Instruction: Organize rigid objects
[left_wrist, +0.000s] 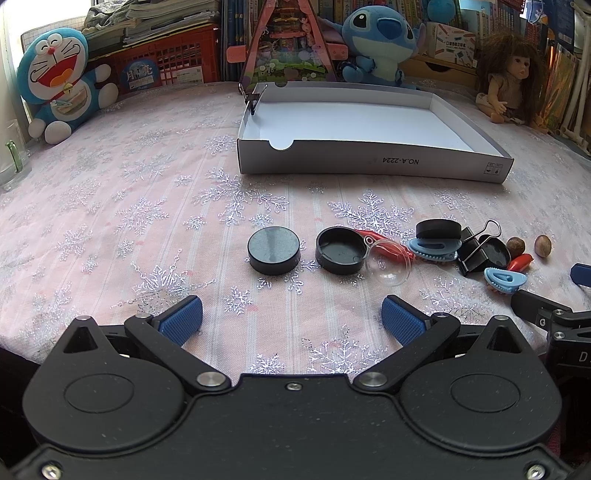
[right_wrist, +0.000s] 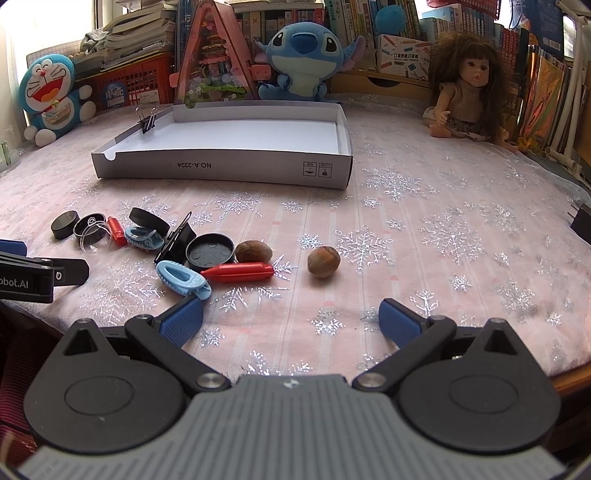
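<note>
A shallow white cardboard box (left_wrist: 373, 166) (right_wrist: 221, 170) stands at the back of the table with a black binder clip (left_wrist: 253, 99) (right_wrist: 147, 120) on its left wall. Small items lie in front: a black round cap (left_wrist: 273, 254), an upturned black lid (left_wrist: 340, 254), a clear half-sphere (left_wrist: 389, 267), red capsules (right_wrist: 238, 272), blue clips (right_wrist: 183, 277), a large binder clip (right_wrist: 177, 240), another lid (right_wrist: 210, 251) and two nuts (right_wrist: 324, 261) (right_wrist: 253, 252). My left gripper (left_wrist: 291, 319) is open and empty before the cap. My right gripper (right_wrist: 291, 319) is open and empty before the nut.
A pink snowflake tablecloth (right_wrist: 424, 221) covers the table. Plush toys (left_wrist: 59, 85) (right_wrist: 306, 59), a doll (right_wrist: 469, 92), a red crate (left_wrist: 166, 62) and books line the back. A glass (left_wrist: 11, 158) stands at the far left.
</note>
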